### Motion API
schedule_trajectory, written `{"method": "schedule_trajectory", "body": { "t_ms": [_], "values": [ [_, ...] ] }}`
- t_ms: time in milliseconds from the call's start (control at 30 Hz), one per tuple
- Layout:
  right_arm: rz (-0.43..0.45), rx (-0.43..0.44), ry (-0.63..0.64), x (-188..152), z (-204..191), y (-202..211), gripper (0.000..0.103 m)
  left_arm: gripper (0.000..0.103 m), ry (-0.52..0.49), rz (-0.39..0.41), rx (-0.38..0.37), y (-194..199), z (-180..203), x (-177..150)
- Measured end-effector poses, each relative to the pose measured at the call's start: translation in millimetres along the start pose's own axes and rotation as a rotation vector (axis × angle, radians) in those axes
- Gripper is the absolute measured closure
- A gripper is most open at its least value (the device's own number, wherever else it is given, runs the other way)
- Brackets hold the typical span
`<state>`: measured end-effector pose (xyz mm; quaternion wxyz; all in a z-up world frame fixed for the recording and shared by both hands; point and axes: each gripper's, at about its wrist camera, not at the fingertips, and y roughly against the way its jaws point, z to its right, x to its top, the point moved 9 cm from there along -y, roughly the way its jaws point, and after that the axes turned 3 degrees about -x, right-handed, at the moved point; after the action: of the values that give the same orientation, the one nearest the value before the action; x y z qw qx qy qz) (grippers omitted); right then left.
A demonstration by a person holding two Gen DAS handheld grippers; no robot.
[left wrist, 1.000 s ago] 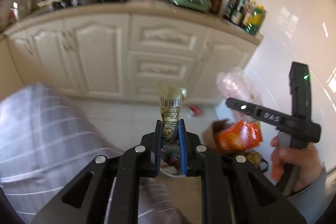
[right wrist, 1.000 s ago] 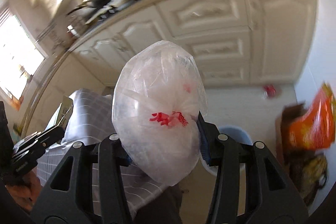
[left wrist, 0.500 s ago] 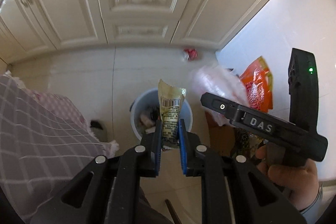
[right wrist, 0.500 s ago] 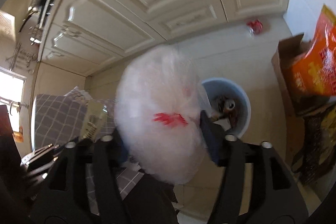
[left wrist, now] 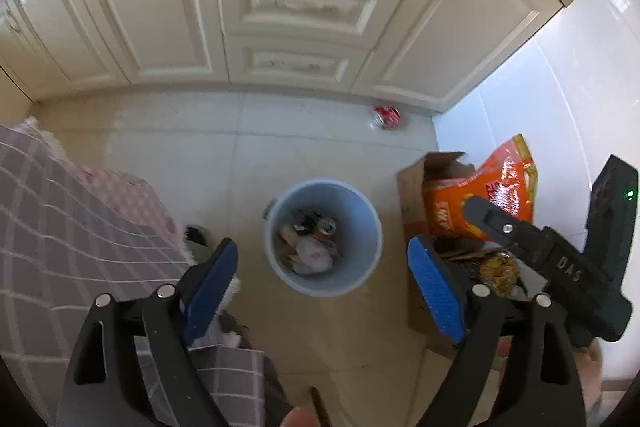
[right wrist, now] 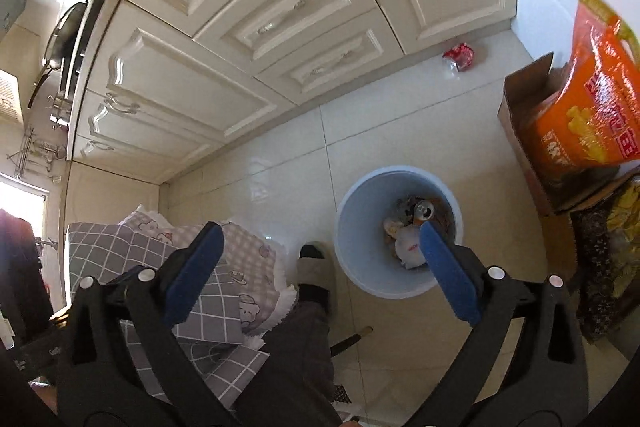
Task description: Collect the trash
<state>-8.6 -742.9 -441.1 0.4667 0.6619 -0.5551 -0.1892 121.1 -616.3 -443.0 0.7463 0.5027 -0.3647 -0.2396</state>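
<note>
- Left wrist view: pale blue bin point(left wrist: 322, 237) stands upright on the floor, mouth up, rigid; a white bag and a can lie inside.
- Left gripper point(left wrist: 322, 291) and right gripper point(right wrist: 319, 269): jaws opening, nothing between them.
- Crushed red can point(left wrist: 385, 116), at one o'clock from the bin beside the cabinets, looks light and stiff; its long axis cannot be told, so pinch across its body.

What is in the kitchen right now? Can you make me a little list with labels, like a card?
place: kitchen floor by cream cabinets
bin: round blue trash bin, open at the top, standing on the tiles
in the bin: a drink can, a white plastic bag, other scraps
left gripper: jaws opening, nothing between them
right gripper: jaws opening, nothing between them
still on the floor: red crumpled wrapper near the cabinets
beside the bin: cardboard box with an orange bag
</note>
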Motion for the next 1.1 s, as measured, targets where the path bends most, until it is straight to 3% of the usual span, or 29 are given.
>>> {"method": "schedule_trajectory", "body": {
  "t_ms": [233,467,800,1100],
  "values": [
    [0.076,0.016,0.059,-3,-39,47,0.006,0.012,0.006,0.097,-0.009,61,-3,-7],
    [0.147,0.042,0.142,-17,-95,95,0.006,0.008,-0.010,0.259,0.035,142,-13,-17],
    [0.221,0.149,0.348,-63,-219,157,0.006,0.007,0.054,0.503,0.194,269,-78,-54],
    [0.241,0.241,0.570,-127,-330,186,0.006,0.007,0.126,0.640,0.382,362,-146,-102]
  ]
}}
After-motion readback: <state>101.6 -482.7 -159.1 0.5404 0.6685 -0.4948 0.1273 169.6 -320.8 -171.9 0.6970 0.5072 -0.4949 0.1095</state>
